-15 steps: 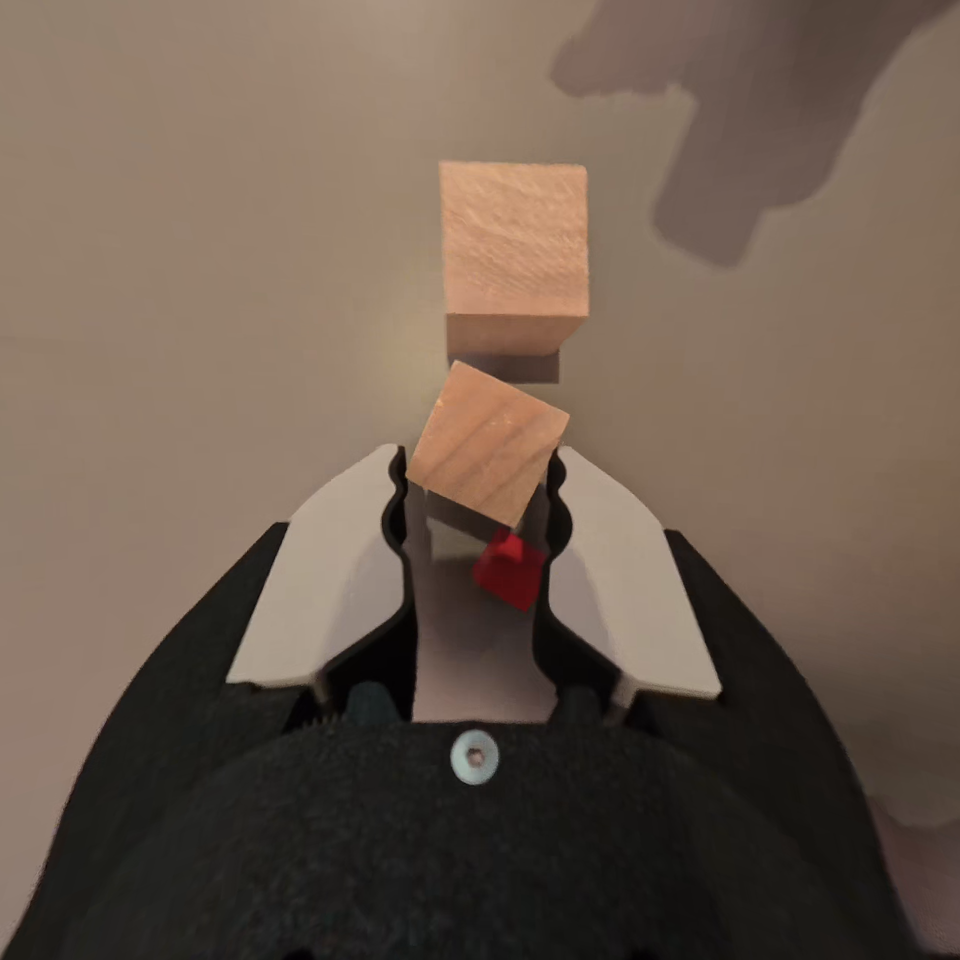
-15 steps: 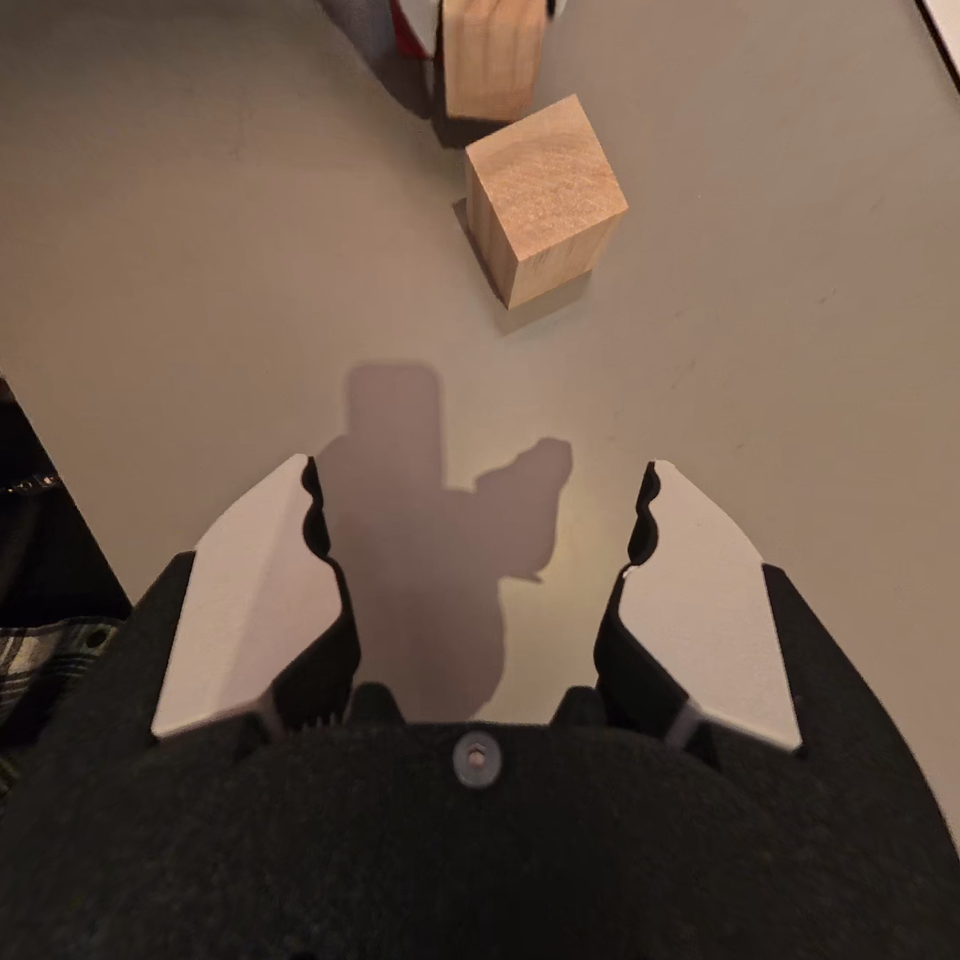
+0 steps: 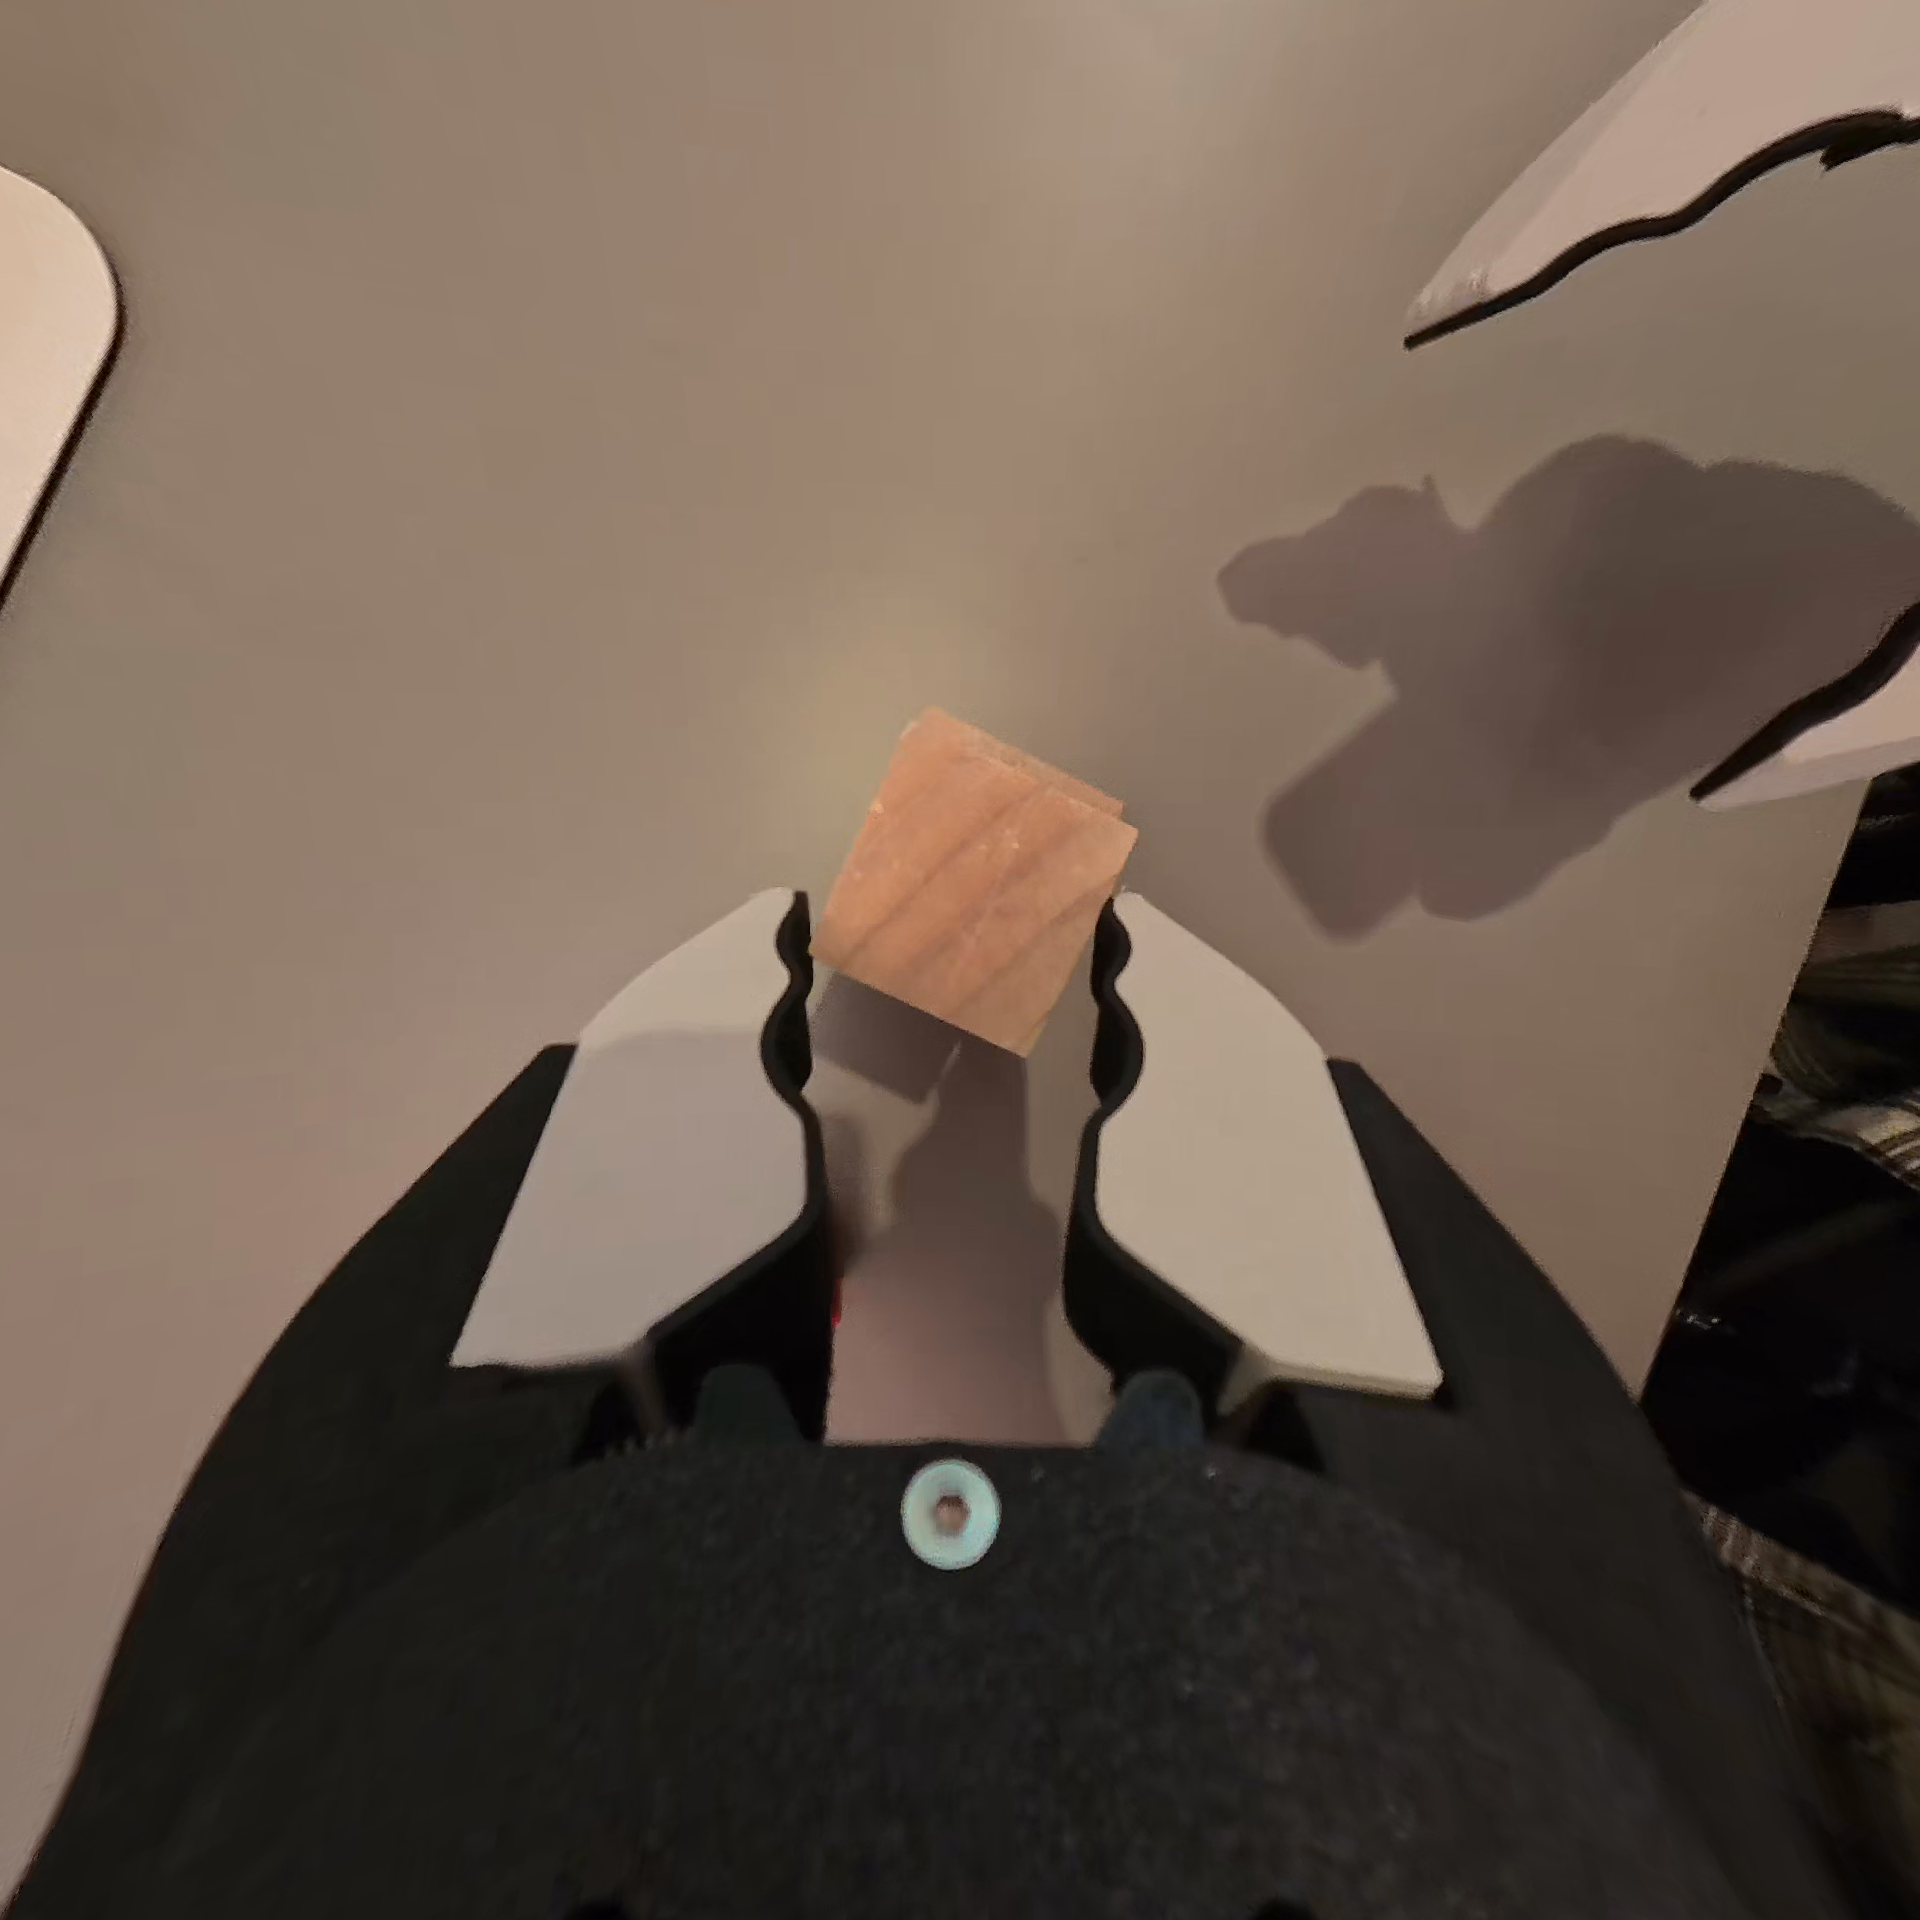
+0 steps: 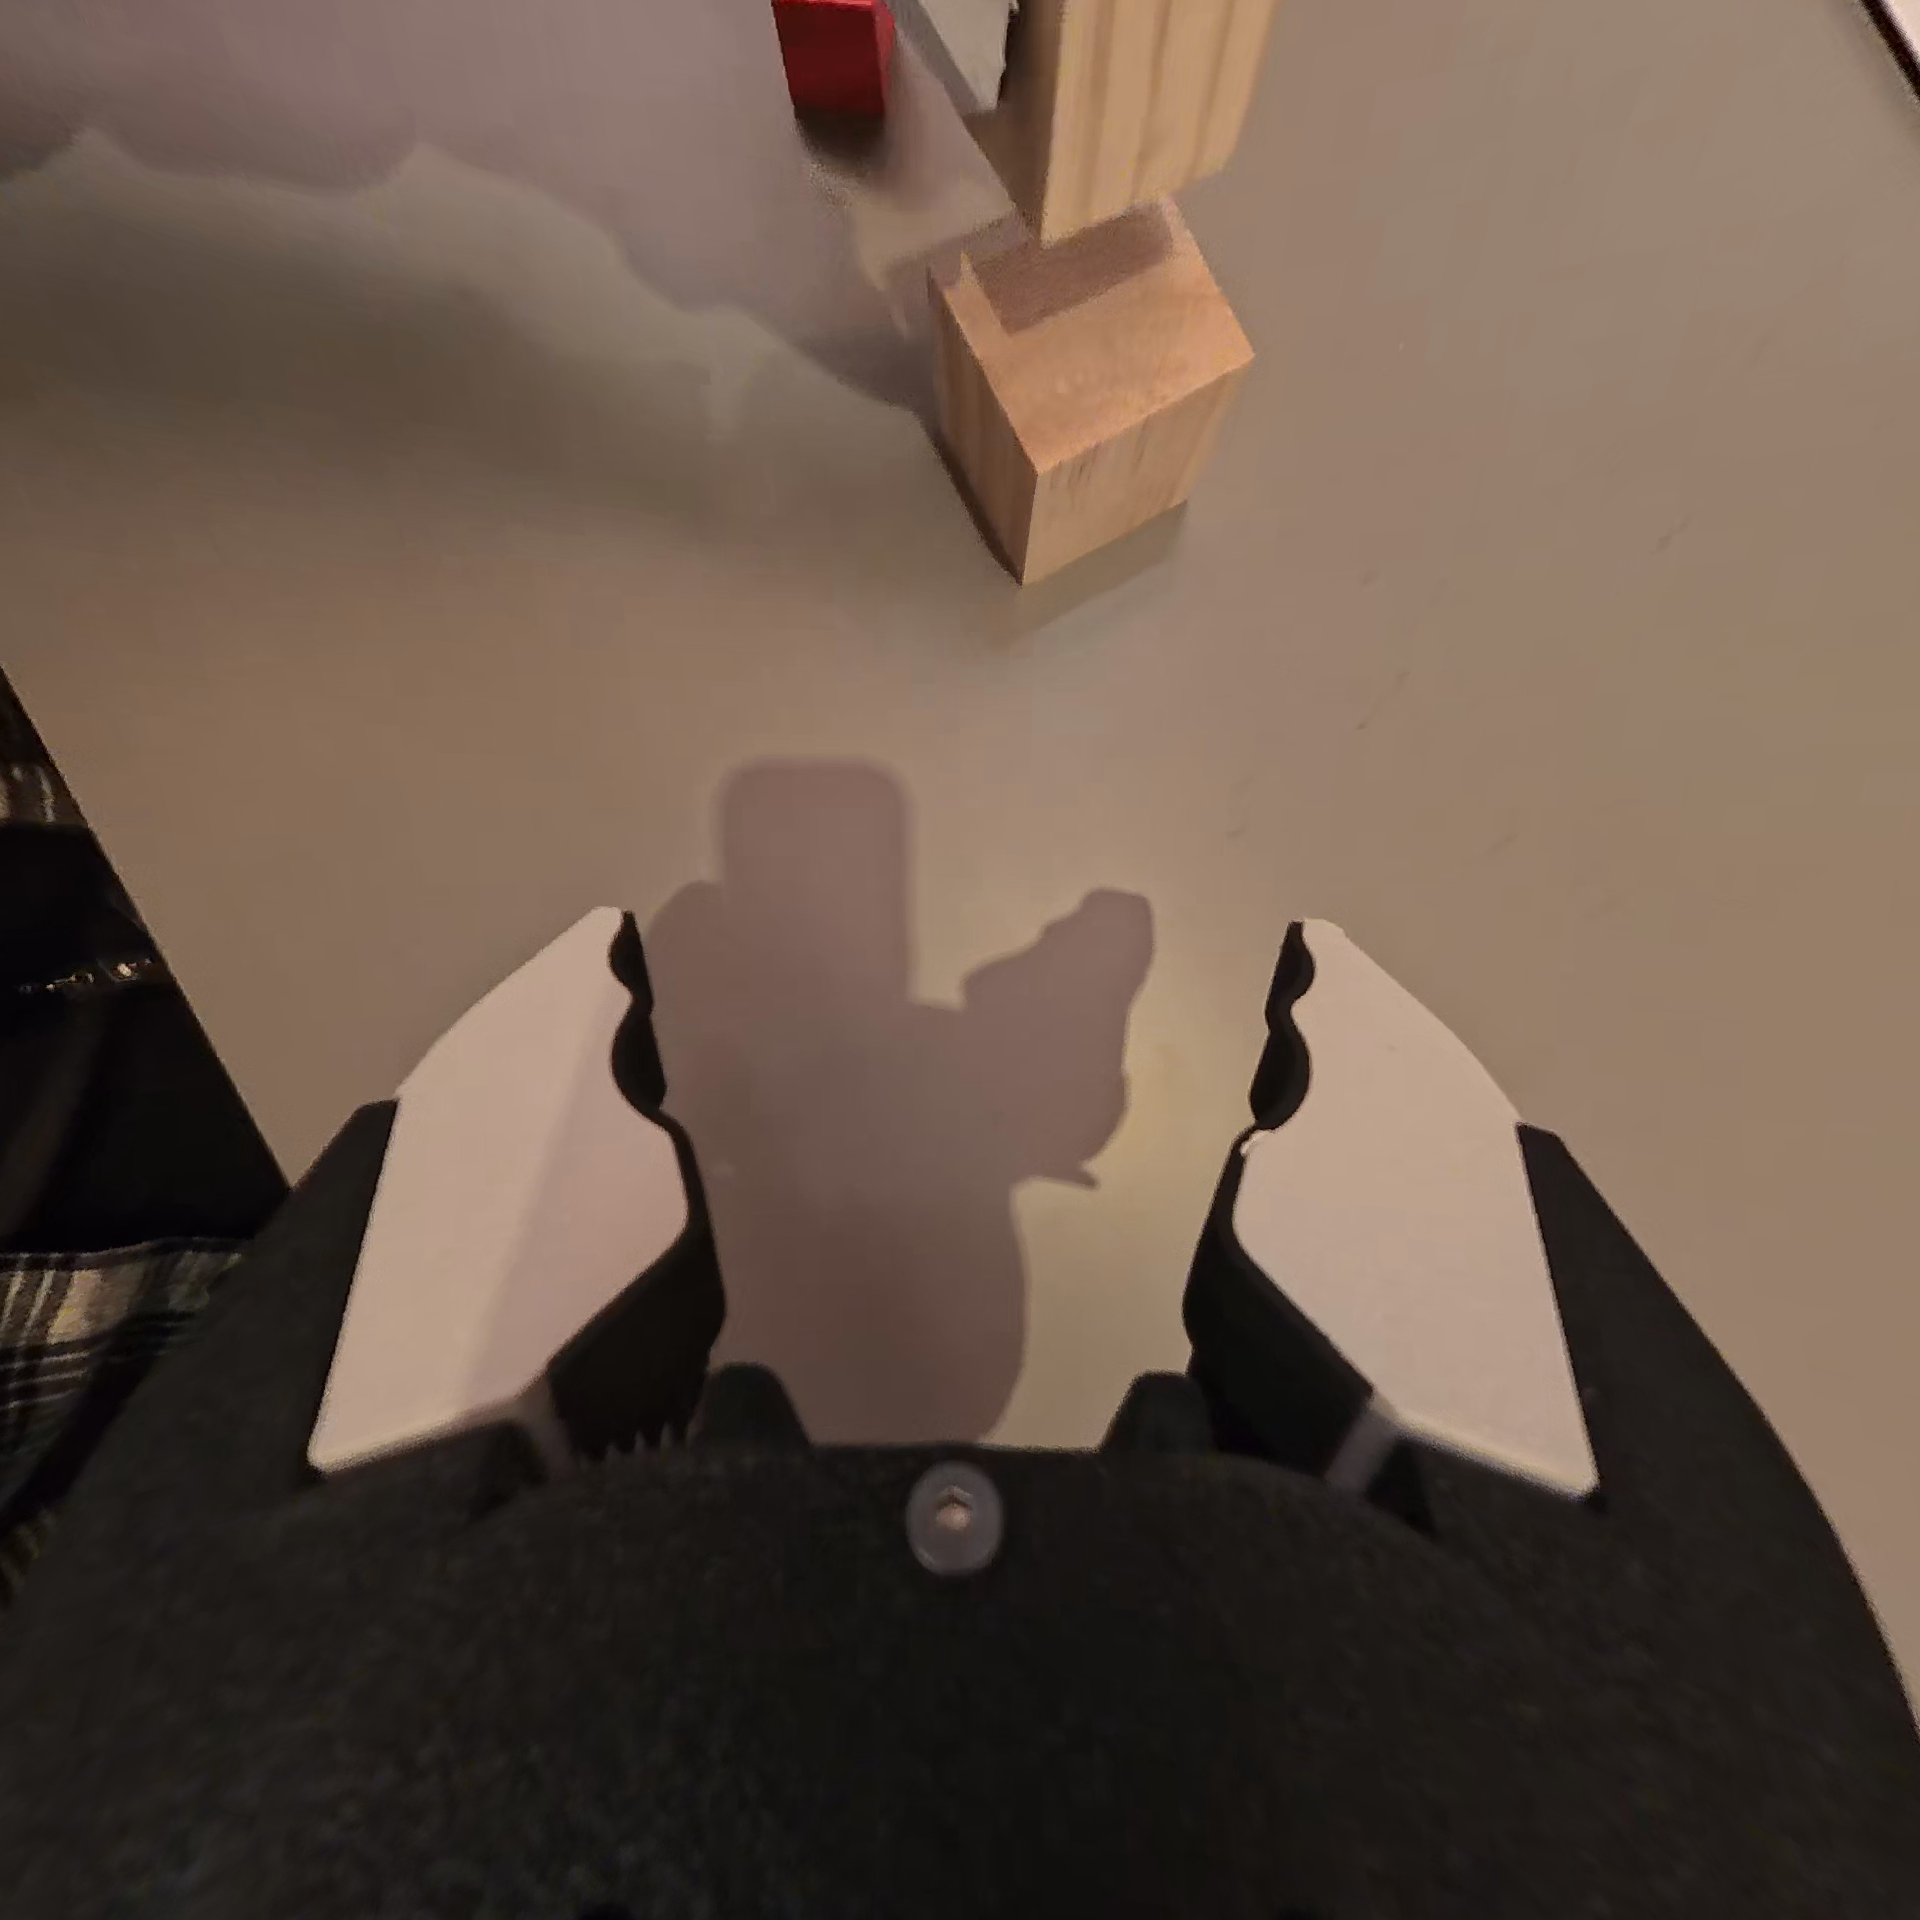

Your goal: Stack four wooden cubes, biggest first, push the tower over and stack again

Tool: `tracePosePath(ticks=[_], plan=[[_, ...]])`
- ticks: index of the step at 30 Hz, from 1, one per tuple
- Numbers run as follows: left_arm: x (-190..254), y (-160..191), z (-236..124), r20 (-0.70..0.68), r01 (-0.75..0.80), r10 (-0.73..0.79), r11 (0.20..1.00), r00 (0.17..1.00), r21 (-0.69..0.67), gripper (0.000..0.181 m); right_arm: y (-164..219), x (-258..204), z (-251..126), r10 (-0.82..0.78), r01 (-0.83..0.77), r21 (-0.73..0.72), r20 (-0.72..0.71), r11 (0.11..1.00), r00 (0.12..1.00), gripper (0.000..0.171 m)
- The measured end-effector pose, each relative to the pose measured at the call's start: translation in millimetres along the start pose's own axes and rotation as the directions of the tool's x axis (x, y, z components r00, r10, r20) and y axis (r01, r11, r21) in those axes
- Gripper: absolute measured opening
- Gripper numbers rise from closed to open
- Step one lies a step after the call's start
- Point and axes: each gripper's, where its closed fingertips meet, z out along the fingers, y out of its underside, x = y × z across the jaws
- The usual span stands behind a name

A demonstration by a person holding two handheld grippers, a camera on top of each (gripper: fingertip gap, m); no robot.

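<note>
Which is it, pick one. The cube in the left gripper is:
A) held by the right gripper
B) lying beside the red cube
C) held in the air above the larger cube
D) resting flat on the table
C: the left gripper clamps the smaller cube, which hangs above the larger cube with a gap and shadow below.

The right gripper [image 4: 956, 1023] hangs with jaws wide apart above the table [image 4: 416, 644]. At 12 o'clock stands a cube [image 4: 1091, 416]; a second cube [image 4: 1138, 94] is held just above it. A red block [image 4: 836, 52] lies at 11 o'clock.

Red cube [image 4: 836, 52] beside big cube [image 4: 1091, 405]
</note>
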Motion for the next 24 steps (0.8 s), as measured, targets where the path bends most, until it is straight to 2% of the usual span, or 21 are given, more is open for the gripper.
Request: tracePosePath(ticks=[11, 24], plan=[[6, -2, 20, 0.024, -0.015, 0.016, 0.999, 1.000, -0.047, 0.052, 7, -2, -3, 0.011, -0.011, 0.005, 0.002, 1.000, 1.000, 0.111], [6, 1, 24, 0.051, -0.045, 0.049, 0.997, 0.998, -0.068, 0.052, 7, -2, -2, 0.009, -0.009, 0.003, 0.008, 1.000, 1.000, 0.111]])
